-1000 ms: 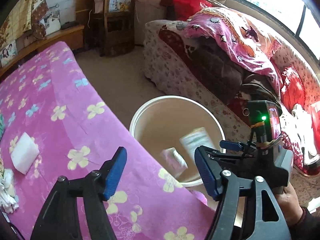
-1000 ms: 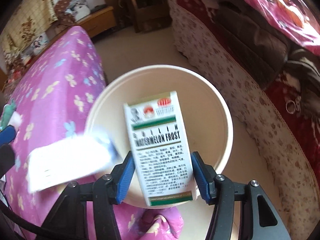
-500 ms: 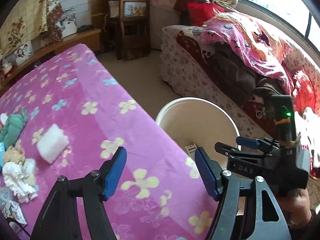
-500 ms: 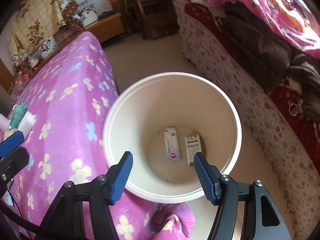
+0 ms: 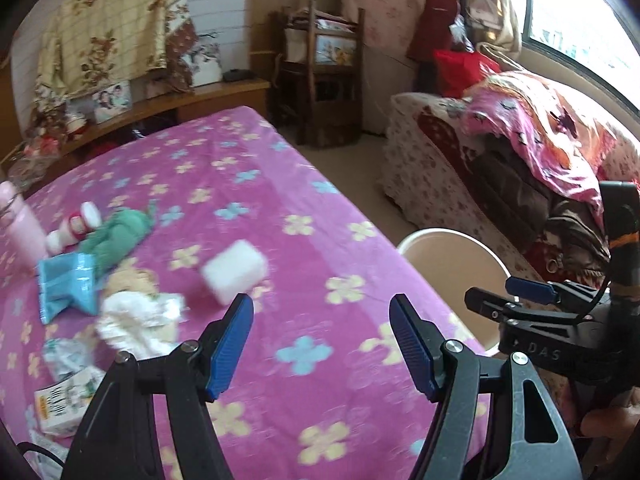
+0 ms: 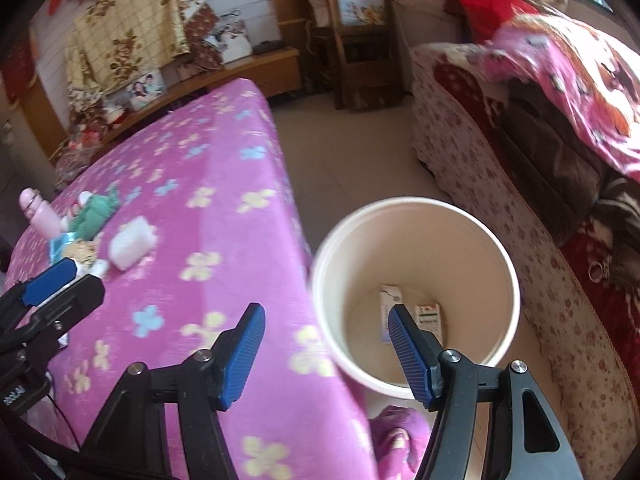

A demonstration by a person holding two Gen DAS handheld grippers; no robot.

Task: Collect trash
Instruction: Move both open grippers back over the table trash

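Observation:
A cream bucket (image 6: 508, 276) stands on the floor beside the purple flowered table (image 5: 280, 208); two small boxes (image 6: 430, 316) lie on its bottom. My left gripper (image 5: 320, 344) is open and empty over the table. My right gripper (image 6: 324, 350) is open and empty above the table edge and the bucket's near rim. On the table lie a white foam block (image 5: 234, 270), crumpled white tissue (image 5: 136, 320), a blue wrapper (image 5: 66, 284), a small carton (image 5: 66, 402) and a green cloth (image 5: 116, 236).
A pink bottle (image 5: 20, 228) and a small white-and-red bottle (image 5: 74, 226) stand at the table's left. A sofa piled with blankets (image 5: 532, 148) runs along the right. A wooden rack (image 5: 324, 76) and a low shelf (image 5: 176, 100) stand at the back.
Both boxes dropped from my grippers into the bucket. Both grippers have since swung left, away from the bucket and toward the table, bringing the items on it into view.

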